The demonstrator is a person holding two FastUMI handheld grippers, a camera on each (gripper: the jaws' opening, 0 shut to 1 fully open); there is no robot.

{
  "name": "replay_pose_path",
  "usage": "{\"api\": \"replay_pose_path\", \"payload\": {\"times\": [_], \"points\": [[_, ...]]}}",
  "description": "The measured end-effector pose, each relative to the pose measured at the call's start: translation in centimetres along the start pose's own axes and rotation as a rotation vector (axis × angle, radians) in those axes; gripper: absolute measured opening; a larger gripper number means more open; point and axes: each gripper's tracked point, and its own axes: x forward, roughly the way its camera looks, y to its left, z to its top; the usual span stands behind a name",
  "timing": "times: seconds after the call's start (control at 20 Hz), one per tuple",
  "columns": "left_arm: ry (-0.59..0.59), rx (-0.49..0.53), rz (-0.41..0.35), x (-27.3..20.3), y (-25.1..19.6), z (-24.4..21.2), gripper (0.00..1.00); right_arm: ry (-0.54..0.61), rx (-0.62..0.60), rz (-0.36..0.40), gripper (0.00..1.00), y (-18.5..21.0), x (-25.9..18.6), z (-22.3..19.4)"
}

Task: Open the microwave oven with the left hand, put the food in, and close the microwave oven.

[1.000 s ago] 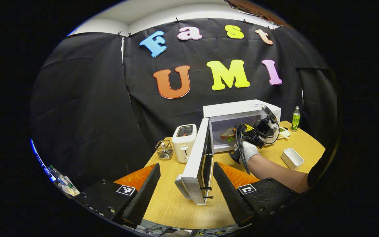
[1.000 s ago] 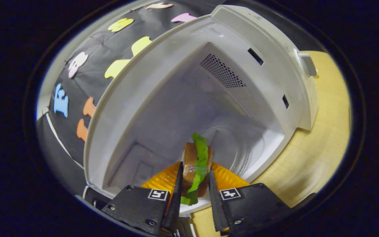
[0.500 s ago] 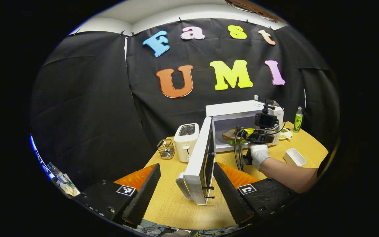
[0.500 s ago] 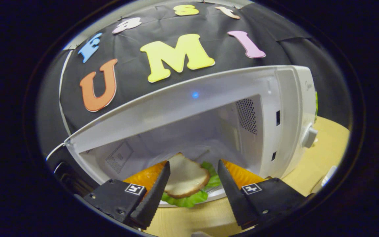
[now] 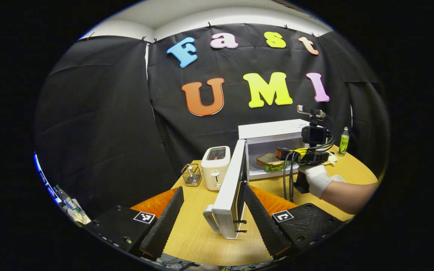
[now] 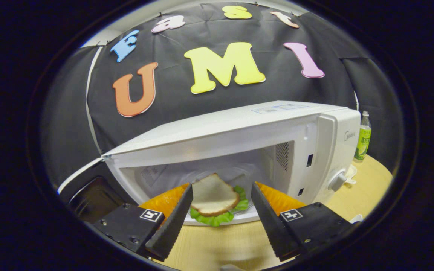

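The white microwave [image 5: 273, 130] [image 6: 239, 128] stands at the back of the wooden table with its door [image 5: 230, 188] swung wide open. A sandwich [image 5: 270, 161] [image 6: 214, 198] of brown bread and green lettuce lies flat inside on the turntable. My right gripper [image 6: 219, 222] is open just outside the opening, its fingers either side of the sandwich without touching it; in the left gripper view the right gripper [image 5: 307, 154] is held by a gloved hand. My left gripper [image 5: 211, 222] is open, low over the table, with the door's edge between its fingers.
A white toaster [image 5: 215, 167] and a small wire basket [image 5: 191, 175] stand left of the door. A green bottle [image 5: 343, 141] [image 6: 362, 137] stands right of the microwave, with a white dish [image 5: 339, 177] near it. The person's forearm [image 5: 347, 192] crosses the table's right side.
My right gripper turned level, let go of the sandwich inside the microwave and drew back out of the opening. The left gripper hardly moved.
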Motion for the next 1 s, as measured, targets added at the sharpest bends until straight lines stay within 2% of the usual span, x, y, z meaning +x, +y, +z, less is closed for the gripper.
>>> {"api": "replay_pose_path", "payload": {"times": [0.3,0.35,0.4,0.45,0.6,0.65,1.0], "points": [[-0.029,0.011,0.012,0.0,1.3,1.2,0.97,-0.011,-0.113,0.084,0.91,-1.1,-7.2,4.8],[-0.038,0.01,0.016,0.0,1.6,1.4,0.97,-0.007,-0.127,0.092,0.99,-1.7,-8.6,5.4],[-0.046,0.007,0.022,0.0,2.0,1.7,0.97,-0.013,-0.141,0.095,0.91,-2.5,-10.1,6.4],[-0.05,0.003,0.022,-0.2,2.4,1.7,0.96,-0.02,-0.154,0.094,0.92,-3.4,-11.5,7.4],[-0.058,-0.014,0.018,-0.3,2.8,1.9,0.97,-0.058,-0.174,0.065,0.92,-6.6,-15.6,10.7],[-0.062,-0.015,0.017,0.0,2.8,2.0,0.97,-0.071,-0.184,0.056,0.99,-7.6,-16.9,11.9],[-0.097,-0.008,0.003,0.4,2.4,2.5,0.97,-0.147,-0.25,-0.015,0.99,-14.4,-25.1,17.1]]}}
